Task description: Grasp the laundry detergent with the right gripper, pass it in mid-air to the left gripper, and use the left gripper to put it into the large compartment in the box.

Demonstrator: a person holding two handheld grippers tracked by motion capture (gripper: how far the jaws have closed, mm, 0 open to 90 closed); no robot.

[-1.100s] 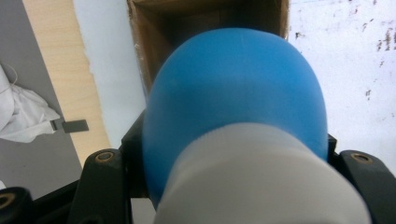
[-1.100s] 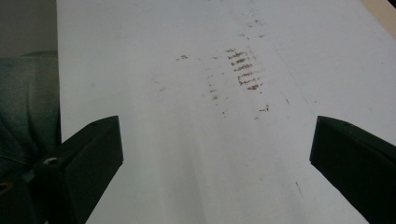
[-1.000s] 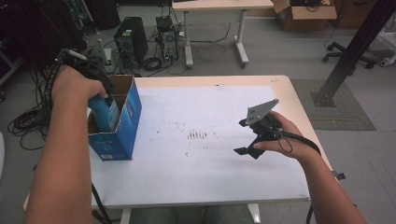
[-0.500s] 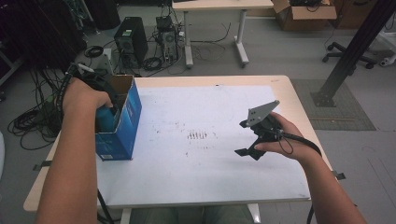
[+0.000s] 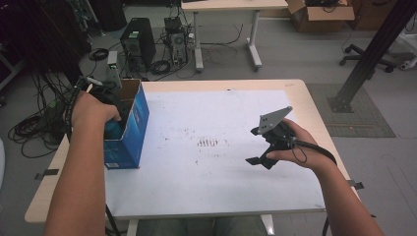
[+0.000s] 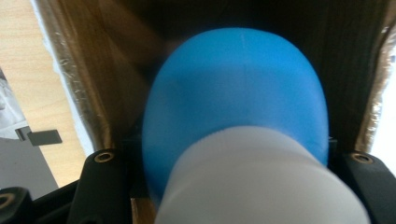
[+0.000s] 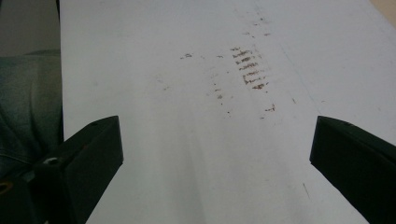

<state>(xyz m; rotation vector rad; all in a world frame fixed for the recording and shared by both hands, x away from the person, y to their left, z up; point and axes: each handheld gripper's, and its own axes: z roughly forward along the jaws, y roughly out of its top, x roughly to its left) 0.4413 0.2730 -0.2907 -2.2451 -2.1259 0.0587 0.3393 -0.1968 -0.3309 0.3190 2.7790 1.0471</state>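
Note:
An open blue cardboard box (image 5: 130, 130) stands at the table's left edge. My left gripper (image 5: 109, 102) reaches down into it from above, mostly hidden by the hand and the box wall. In the left gripper view the left gripper (image 6: 229, 161) is shut on a rounded blue object with a white end (image 6: 233, 88), deep between the box's brown inner walls (image 6: 93, 88). My right gripper (image 5: 253, 146) hovers over the right half of the white tabletop (image 5: 211, 187), jaws wide apart. In its own view the right gripper (image 7: 217, 154) has nothing between the jaws.
Brown scuff marks (image 5: 209, 142) (image 7: 250, 70) sit mid-table. On the floor behind are a computer tower (image 5: 134, 46), tangled cables (image 5: 34, 128) and a second table (image 5: 226, 6). A black post (image 5: 369, 54) stands at the right. A trouser leg (image 7: 28, 107) shows past the table's edge.
The left hand has sunk lower, carrying the blue object down into the box. The right hand and its gripper have stayed where they were.

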